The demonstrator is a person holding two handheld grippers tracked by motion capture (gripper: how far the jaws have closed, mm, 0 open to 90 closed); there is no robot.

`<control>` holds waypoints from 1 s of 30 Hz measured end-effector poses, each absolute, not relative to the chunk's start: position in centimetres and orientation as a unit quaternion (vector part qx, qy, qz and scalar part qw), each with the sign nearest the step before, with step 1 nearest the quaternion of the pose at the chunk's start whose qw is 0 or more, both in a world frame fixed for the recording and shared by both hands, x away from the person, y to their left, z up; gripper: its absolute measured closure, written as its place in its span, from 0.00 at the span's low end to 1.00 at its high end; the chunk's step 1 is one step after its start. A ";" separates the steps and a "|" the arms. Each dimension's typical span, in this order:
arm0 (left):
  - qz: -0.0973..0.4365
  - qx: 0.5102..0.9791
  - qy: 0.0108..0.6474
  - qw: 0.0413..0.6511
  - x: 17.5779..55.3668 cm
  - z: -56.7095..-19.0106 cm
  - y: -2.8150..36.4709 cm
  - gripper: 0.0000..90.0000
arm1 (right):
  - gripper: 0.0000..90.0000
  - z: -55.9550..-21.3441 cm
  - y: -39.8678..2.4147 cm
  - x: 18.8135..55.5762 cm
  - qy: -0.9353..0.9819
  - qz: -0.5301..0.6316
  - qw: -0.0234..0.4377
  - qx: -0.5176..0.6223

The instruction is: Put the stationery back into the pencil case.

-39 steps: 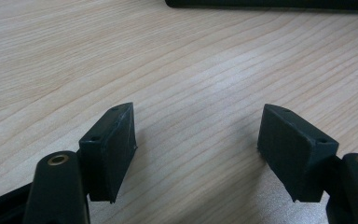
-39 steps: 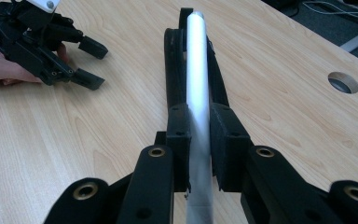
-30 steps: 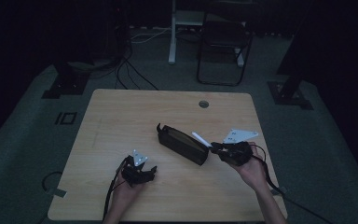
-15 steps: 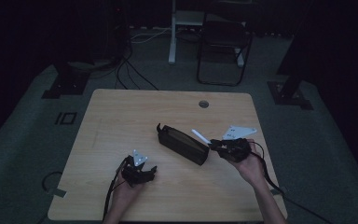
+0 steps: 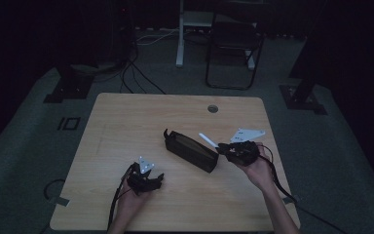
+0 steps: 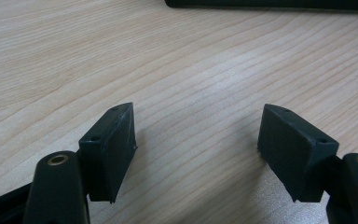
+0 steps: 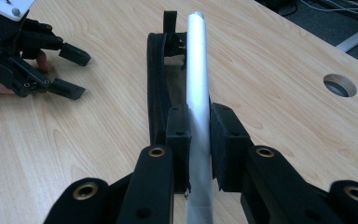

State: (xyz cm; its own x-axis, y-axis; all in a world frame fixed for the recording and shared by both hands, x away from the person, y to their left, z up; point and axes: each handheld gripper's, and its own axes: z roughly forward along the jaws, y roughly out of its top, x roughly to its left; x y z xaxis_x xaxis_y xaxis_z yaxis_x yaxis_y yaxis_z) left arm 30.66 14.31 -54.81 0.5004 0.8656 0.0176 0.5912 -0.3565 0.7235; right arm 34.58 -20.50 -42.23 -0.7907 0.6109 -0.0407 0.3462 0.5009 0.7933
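the right hand-held gripper (image 7: pixel 199 154) is clenching a silver pen (image 7: pixel 198 88) over the open black pencil case (image 5: pixel 191 150); the left hand-held gripper (image 6: pixel 198 144) is resting released on the table (image 5: pixel 126 126). next, likely lowering the pen inside.

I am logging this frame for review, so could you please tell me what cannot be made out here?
- Inside of the black case: in the high view it is dim and small; in the right gripper view the silver pen and the right gripper cover much of it.
- Pen's near end: cut off by the bottom edge of the right gripper view.
- Case in the left gripper view: cut off by the top edge.
- Pen's tip: too blurred to identify.
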 end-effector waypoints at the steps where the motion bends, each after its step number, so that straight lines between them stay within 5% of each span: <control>1: 0.204 0.798 0.456 0.337 30.7 -54.8 14.3 0.31 | 0.87 -42.3 -20.5 34.7 0.851 0.413 0.159 0.281; 30: 0.204 0.798 0.456 0.337 30.7 -54.8 14.3 0.31 | 0.87 -43.3 -19.3 36.5 0.854 0.412 0.150 0.281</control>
State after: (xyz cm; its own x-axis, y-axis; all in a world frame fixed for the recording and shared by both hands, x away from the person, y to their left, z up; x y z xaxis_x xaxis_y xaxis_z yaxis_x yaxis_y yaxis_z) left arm 30.66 14.30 -54.81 0.4999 0.8659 0.0189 0.5906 -0.3567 0.7239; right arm 36.51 -19.27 -43.34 -0.7970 0.6035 -0.0253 0.3553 0.5023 0.7883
